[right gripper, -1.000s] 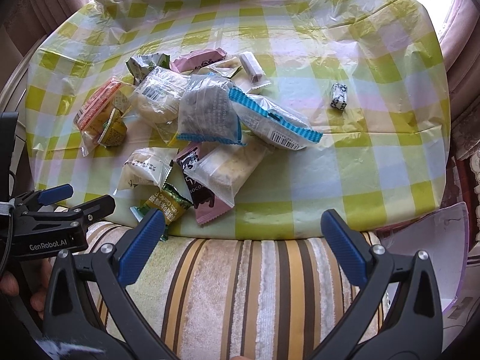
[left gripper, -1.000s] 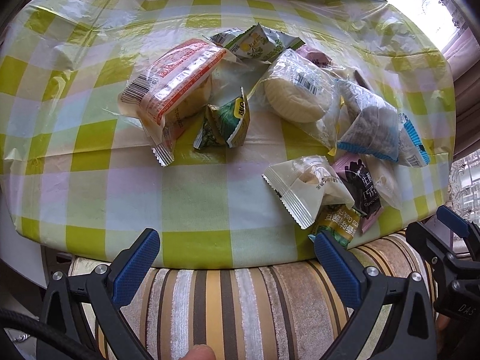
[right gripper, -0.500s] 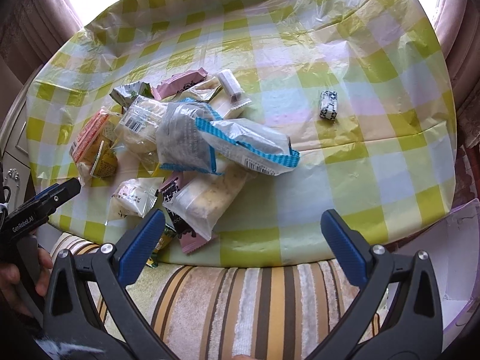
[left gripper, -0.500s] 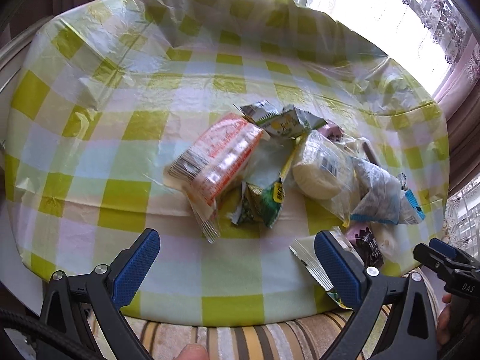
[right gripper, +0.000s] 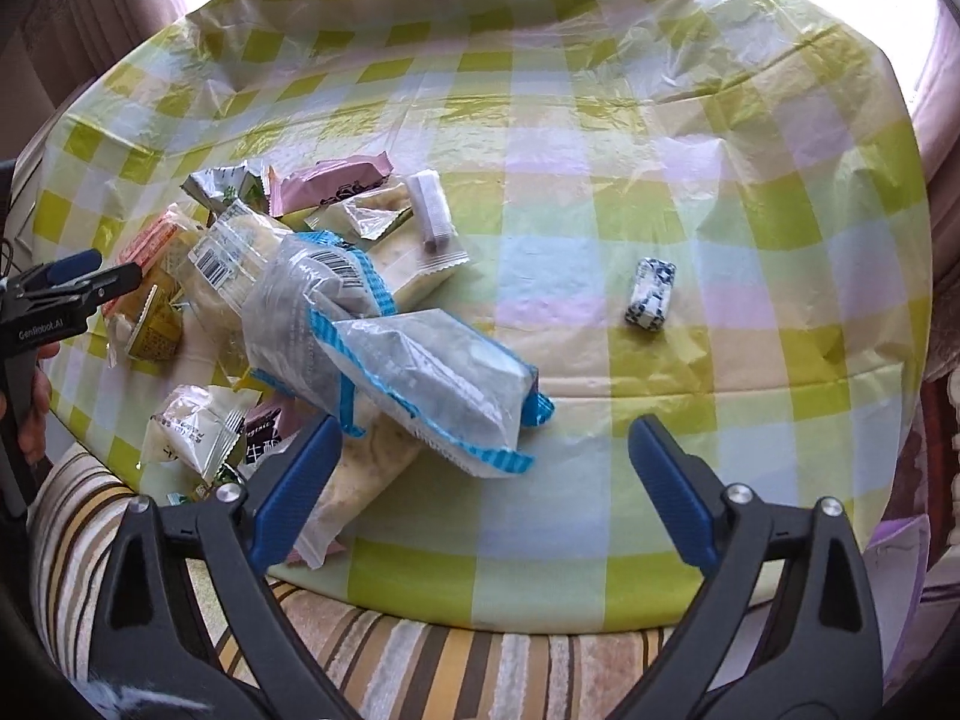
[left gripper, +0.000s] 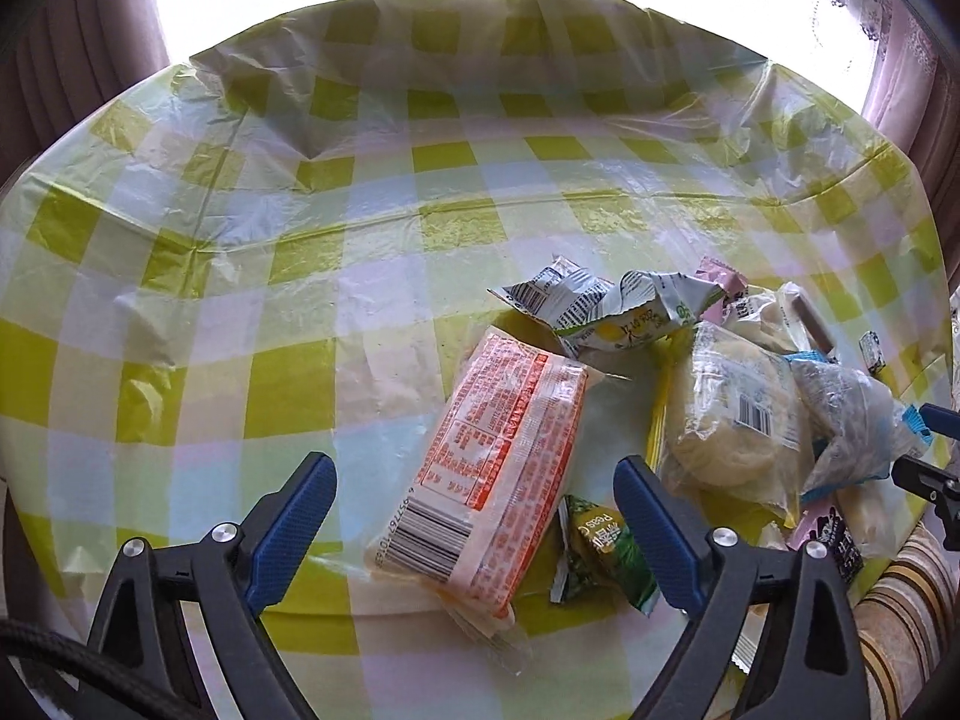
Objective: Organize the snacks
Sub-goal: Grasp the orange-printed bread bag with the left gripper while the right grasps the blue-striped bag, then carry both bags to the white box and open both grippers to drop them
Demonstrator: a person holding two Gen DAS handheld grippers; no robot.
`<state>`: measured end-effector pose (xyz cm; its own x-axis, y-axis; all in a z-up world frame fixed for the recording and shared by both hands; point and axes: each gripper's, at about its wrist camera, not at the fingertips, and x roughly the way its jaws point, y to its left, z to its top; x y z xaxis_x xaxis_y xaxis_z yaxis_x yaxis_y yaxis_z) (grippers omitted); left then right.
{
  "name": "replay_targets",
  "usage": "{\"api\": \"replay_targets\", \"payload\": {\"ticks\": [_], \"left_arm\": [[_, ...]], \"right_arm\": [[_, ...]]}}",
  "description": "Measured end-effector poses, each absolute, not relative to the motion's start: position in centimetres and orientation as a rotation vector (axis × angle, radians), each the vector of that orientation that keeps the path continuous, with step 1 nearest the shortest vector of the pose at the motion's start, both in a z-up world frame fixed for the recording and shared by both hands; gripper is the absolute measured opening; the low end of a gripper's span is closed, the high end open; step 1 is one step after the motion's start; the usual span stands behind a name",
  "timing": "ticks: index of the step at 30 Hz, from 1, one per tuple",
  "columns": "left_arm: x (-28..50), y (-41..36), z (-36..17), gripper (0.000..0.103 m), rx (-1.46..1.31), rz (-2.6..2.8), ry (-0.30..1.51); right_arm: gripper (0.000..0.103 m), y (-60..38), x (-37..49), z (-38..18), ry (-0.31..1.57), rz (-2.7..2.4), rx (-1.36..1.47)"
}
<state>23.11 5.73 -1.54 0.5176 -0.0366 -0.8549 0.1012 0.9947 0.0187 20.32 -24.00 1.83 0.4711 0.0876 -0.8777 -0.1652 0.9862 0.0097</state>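
Scene: snack pile on the near half of a bench (left gripper: 372, 192) under a green-checked plastic cover; striped cushion (right gripper: 420, 648) at the near edge.
Left claw (left gripper: 474, 531): wide but closing; orange pack (left gripper: 504, 468) lies between the pads, not yet pressed.
Right claw (right gripper: 483, 492): wide but closing; near end of the blue-edged bag (right gripper: 432, 384) and the pale bag (right gripper: 366, 474) under it lie between the pads, neither pinched.
Orange pack: long, clear film with orange print, barcode end toward the camera; flat on the bench at the pile's left edge, corner over a small green sachet (left gripper: 606, 552).
Round cake bag (left gripper: 732, 426): just right of the orange pack, clear film, soft contents.
Blue-edged bag: slanted across the top of the pile, puffed, crinkly.
Stray sweet (right gripper: 651, 294): alone, well apart from the pile on the right.
Handling, judged: all light; film slick and springy, likely to slide or pop out of a shallow pinch; baked contents soft and crushable, so gentle closing.
Where to take hold, judged: orange pack across its middle, short way, pads on both long sides; blue-edged bag at its crimped near end or across the narrow body, not on the air-filled bulge.
Risk, judged: neighbours dragged along, since packs overlap; cover loose and wrinkled, apt to snag a low pad.
Progress, judged: sorting barely begun; everything but the sweet heaped together.
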Motion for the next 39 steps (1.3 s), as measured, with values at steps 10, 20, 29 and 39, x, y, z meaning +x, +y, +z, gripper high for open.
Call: {"api": "replay_targets", "payload": {"ticks": [10,20,29,39], "left_arm": [[23.9,6.2,-2.7,0.049,0.008,-0.135,1.075],[23.0,6.2,-0.9,0.045,-0.001,-0.070,1.016],[21.6,4.1,3.3,0.045,0.015,-0.070,0.917],[19.3,-4.5,5.6,0.045,0.042,-0.247,0.899]], "right_arm": [[0.061,-23.6,23.1,0.2,1.093,0.212,-0.100],[0.039,-24.6,23.0,0.9,1.053,0.185,-0.036],[0.038,-26.6,21.2,3.5,0.984,0.105,-0.009],[0.038,-30.5,17.1,5.7,0.939,-0.011,0.008]]}}
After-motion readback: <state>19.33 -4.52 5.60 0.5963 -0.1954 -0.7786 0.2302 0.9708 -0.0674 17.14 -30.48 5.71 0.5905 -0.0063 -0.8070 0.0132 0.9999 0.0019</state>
